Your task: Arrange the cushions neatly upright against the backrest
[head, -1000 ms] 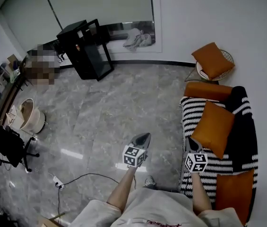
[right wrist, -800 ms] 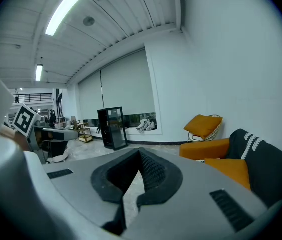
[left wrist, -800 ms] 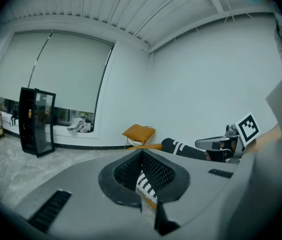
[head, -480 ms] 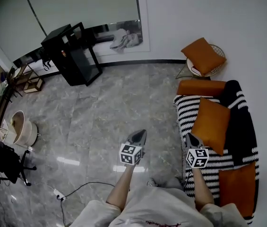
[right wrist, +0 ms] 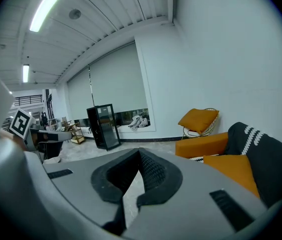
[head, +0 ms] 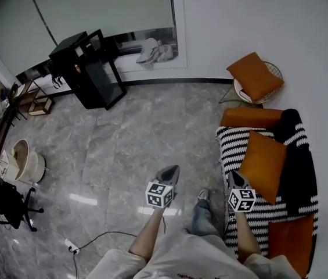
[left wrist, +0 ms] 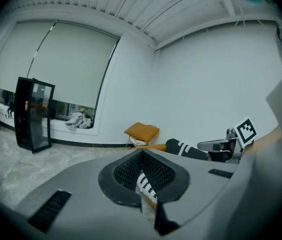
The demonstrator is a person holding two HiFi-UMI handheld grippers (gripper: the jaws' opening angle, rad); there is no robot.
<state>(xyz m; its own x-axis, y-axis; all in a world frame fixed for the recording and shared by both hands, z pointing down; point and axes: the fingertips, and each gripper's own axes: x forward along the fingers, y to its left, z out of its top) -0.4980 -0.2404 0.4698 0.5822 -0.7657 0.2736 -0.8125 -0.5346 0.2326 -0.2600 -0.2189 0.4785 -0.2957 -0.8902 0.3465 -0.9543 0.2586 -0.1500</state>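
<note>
Below, grey marble floor [head: 129,132] — striped sofa [head: 233,147], orange cushion [head: 262,164] — left claw [head: 175,168], right claw [head: 232,174] both together, empty.

Both forearms reach forward, side by side. Left gripper [head: 168,178] jaws closed, nothing between them, pointing slightly downward. Right gripper [head: 235,181] jaws closed, empty too, angled slightly down.
</note>
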